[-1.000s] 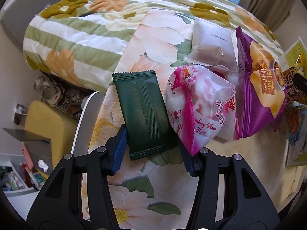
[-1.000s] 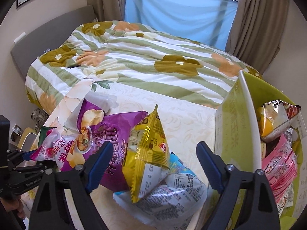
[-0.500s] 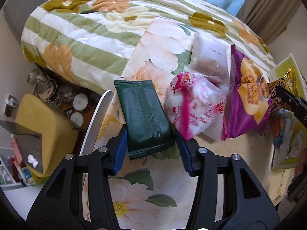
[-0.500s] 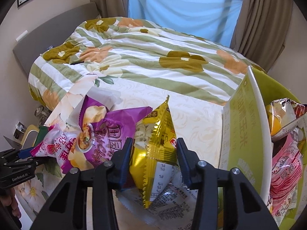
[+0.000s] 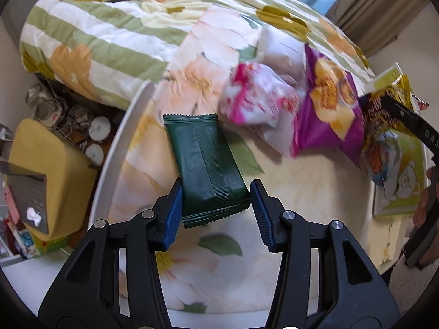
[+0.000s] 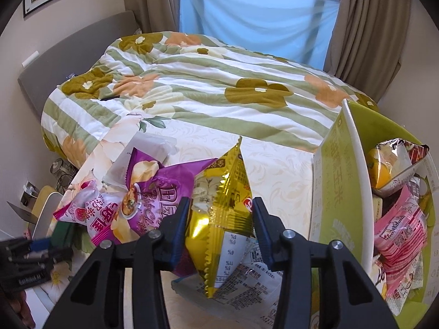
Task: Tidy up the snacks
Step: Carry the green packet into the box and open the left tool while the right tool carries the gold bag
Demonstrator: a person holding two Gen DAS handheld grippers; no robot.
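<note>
Right tongs (image 6: 219, 224) pinch the yellow bag (image 6: 219, 219) — just beside the green bin (image 6: 354, 181), likely bound there; left tongs (image 5: 216, 203) clamp the dark green packet (image 5: 204, 164) beyond it.

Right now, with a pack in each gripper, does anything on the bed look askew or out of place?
Nothing damaged or spilled. The unsorted snacks are a loose overlapping heap: the pink strawberry bag leans on the purple chip bag. The green box sits tilted, its wall leaning, with packs piled unevenly inside.
</note>
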